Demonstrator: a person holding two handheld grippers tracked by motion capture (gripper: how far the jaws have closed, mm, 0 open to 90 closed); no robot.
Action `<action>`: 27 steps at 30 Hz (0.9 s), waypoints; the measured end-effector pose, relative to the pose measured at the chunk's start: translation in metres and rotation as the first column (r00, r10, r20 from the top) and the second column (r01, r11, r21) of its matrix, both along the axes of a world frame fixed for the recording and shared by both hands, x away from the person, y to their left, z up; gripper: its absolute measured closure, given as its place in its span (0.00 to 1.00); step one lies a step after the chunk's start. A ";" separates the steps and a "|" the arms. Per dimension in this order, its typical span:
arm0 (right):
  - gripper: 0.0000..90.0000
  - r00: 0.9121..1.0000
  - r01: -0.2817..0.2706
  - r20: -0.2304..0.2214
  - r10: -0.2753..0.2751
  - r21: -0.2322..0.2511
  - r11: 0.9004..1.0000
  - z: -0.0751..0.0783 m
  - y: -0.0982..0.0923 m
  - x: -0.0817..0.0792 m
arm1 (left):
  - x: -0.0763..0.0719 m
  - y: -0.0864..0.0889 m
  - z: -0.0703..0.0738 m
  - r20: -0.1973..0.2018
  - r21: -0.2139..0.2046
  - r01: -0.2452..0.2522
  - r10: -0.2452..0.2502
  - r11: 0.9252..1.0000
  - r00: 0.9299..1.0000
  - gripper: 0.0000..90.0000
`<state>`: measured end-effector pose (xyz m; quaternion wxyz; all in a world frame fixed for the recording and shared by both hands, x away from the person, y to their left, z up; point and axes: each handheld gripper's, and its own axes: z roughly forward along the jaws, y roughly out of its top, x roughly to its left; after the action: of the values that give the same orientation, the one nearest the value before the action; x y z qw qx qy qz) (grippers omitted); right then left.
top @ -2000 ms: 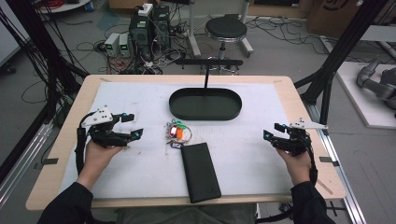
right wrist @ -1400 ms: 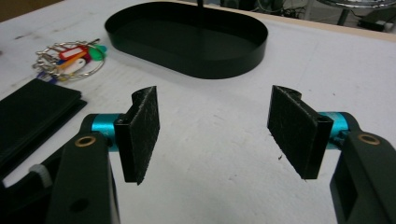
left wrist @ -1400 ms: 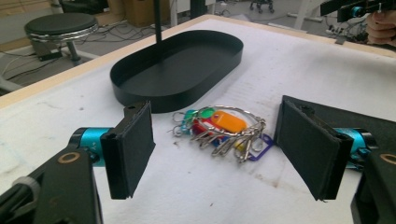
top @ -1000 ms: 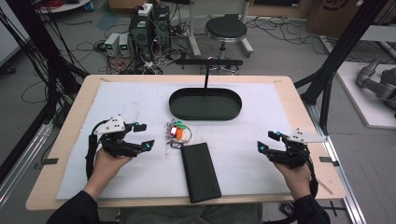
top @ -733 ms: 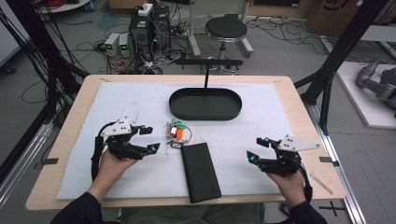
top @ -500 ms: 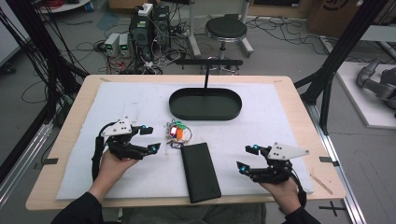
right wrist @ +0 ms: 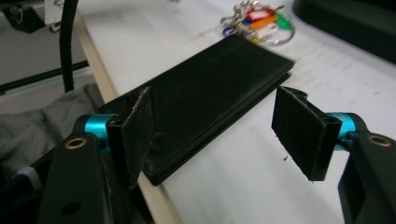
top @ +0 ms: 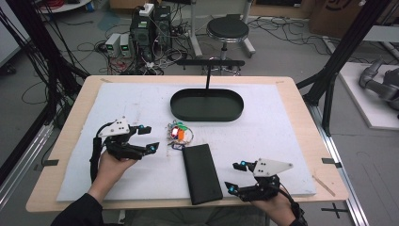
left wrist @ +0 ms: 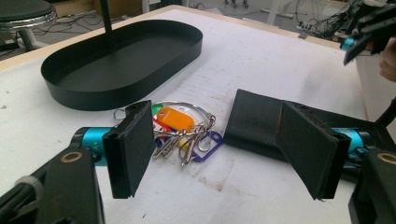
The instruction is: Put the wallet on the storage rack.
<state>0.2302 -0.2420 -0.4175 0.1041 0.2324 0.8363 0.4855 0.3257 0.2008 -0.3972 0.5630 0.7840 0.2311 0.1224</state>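
Left gripper [top: 147, 138]: jaws wide apart, nothing in them. It sits toward the table's left side, pointing right at the keys, just short of them. In its own view [left wrist: 219, 154] the keys lie between and just past the two pads.

Keys [top: 179, 134]: a bunch of rings with coloured tags (orange, green, purple), flat on the white mat [top: 277, 122] about mid-table. They're in front of the tray and right by the far end of the case. Closer look in the left gripper view [left wrist: 180, 130].

Right gripper [top: 236, 176]: also spread open and empty, low near the front edge, right of the case and aimed at its near end. In its own view [right wrist: 212, 126] the left pad looks like it's right at the case's near corner, but I can't tell if it's actually touching.

Case [top: 202, 173]: flat black slab, long way running front to back, its near end reaching the mat's front edge.

Tray [top: 207, 104]: black oval, empty, toward the back edge, with a thin post rising behind it.
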 end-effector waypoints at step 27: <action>0.74 0.988 -0.152 -0.050 0.145 -0.199 0.968 -0.025 0.023 -0.005 | -0.003 0.000 0.000 0.002 -0.001 -0.002 0.002 1.000 1.000 0.31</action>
<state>0.2248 -0.2187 -0.4428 0.0760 0.1656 0.8981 0.4002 0.3227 0.2008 -0.3976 0.5634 0.7834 0.2313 0.1237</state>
